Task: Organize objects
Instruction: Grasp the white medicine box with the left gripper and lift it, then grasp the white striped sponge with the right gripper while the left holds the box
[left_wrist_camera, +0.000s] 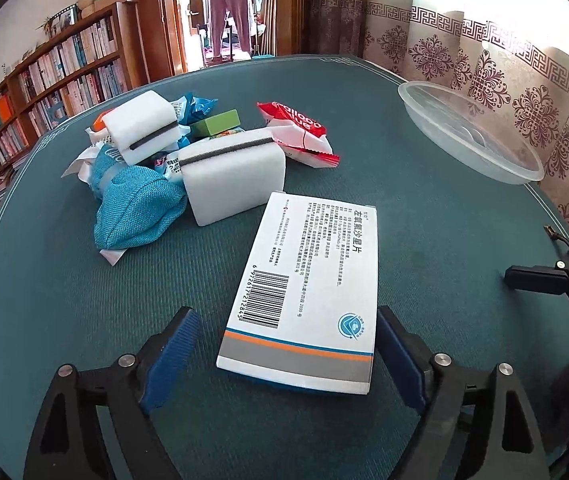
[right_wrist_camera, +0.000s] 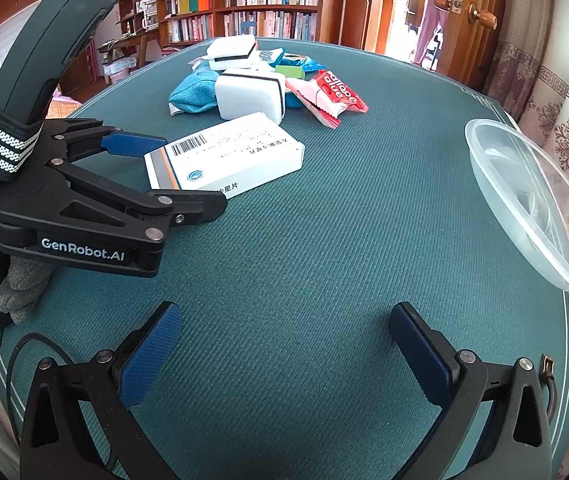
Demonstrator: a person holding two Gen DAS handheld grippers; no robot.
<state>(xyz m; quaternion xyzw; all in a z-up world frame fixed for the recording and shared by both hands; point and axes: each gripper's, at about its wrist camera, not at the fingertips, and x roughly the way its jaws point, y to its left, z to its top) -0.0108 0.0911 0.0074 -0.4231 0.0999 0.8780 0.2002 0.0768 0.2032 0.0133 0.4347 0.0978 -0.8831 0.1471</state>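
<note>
A: Medicine box — where?
B: Flat on teal table, btwn left gripper pads. Right pad at its edge, left pad apart; no squeeze, released.
A: Right gripper?
B: Spread wide, nothing in it. Clear bowl at table edge; sponges and snack pkt piled beyond box.

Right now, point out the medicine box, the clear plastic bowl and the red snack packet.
medicine box (left_wrist_camera: 308, 280): left wrist view, middle of its printed top face.
clear plastic bowl (right_wrist_camera: 524, 200): right wrist view, its inner wall.
red snack packet (left_wrist_camera: 296, 132): left wrist view, middle of the wrapper.
</note>
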